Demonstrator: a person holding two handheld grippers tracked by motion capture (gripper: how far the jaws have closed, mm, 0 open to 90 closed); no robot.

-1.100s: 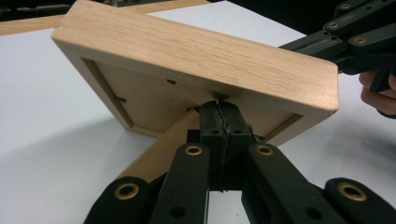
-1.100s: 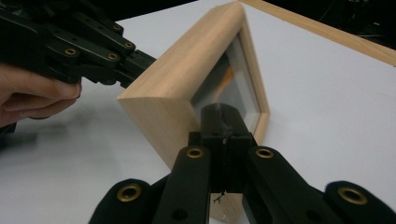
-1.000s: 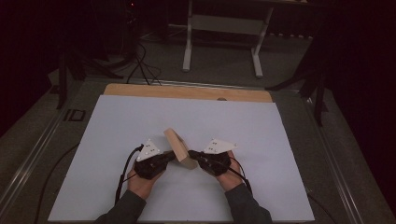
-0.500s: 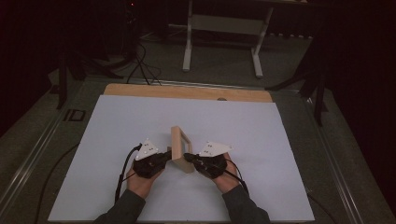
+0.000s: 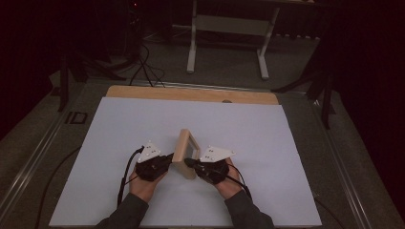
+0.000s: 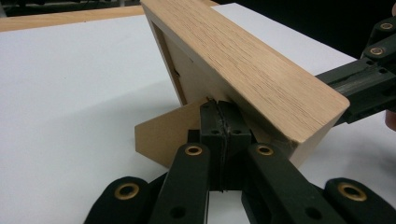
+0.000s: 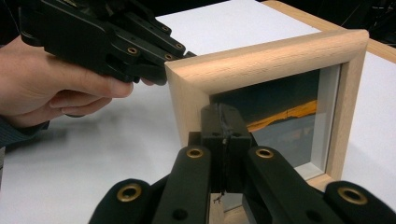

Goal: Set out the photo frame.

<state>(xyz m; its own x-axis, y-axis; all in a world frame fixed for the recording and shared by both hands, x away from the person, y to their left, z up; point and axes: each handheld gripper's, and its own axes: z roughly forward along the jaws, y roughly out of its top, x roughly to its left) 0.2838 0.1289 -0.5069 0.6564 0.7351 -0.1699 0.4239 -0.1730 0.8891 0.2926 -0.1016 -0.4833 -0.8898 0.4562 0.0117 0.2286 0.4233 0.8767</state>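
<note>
A wooden picture frame [image 5: 184,151] stands on its edge on the white table sheet [image 5: 110,129], near the sheet's front edge and about midway along it, tilted back on a wooden easel stand [image 6: 163,135] that shows behind it in the left gripper view. The left gripper [image 5: 165,161] sits just left of the frame, at its back; its jaws are fully closed against each other, their tips touching the back panel beside the stand. The right gripper [image 5: 190,163] sits just right of the frame, at its glazed front; its jaws are likewise closed together, their tips against the frame's near corner. Neither gripper clamps the frame. A bare wooden table edge [image 5: 191,94] runs beyond the frame, along the sheet's far side.
</note>
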